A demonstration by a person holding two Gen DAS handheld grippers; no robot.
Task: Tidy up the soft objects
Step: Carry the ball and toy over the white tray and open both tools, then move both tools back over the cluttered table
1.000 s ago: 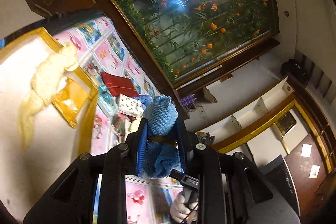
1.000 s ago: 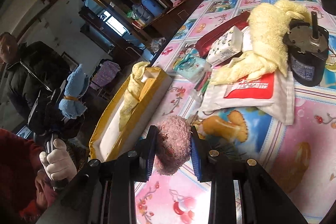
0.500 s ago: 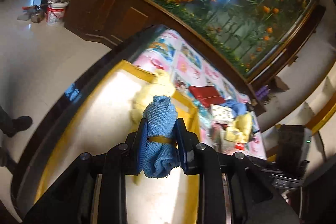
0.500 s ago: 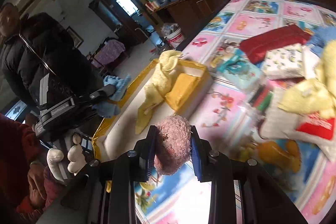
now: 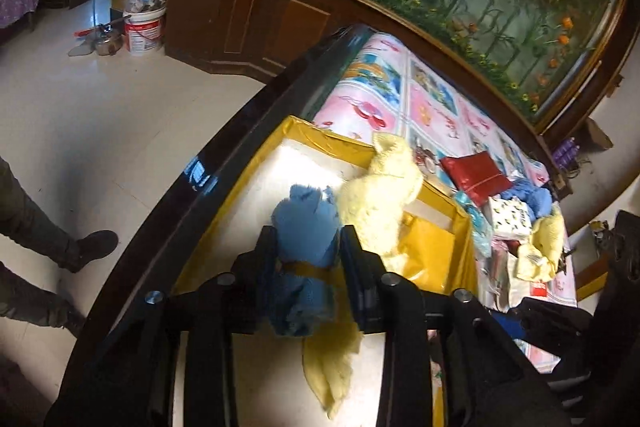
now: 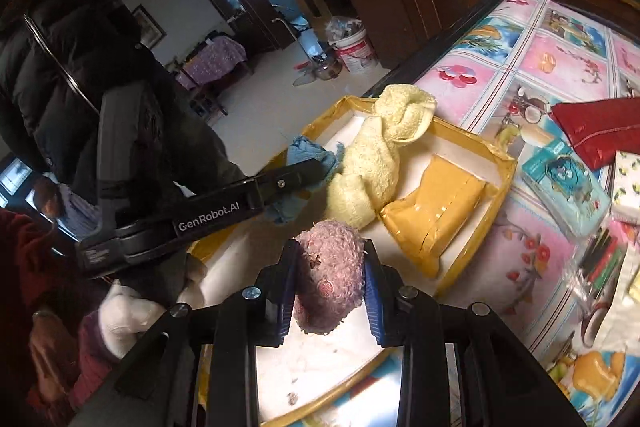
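Now my left hand-held gripper [image 5: 307, 263] clamps the blue cloth [image 5: 306, 239] over the yellow tray [image 5: 328, 137], beside the yellow towel [image 5: 376, 199]; my right hand-held gripper [image 6: 330, 287] pinches the pink ball [image 6: 330, 275] near the tray's near edge.

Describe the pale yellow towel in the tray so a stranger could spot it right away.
Find the yellow-rimmed tray at the edge of the cartoon-print table. The pale yellow towel lies twisted across it, one end draped over the rim. Unlike the smooth yellow packet beside it, it is fluffy and knotted.
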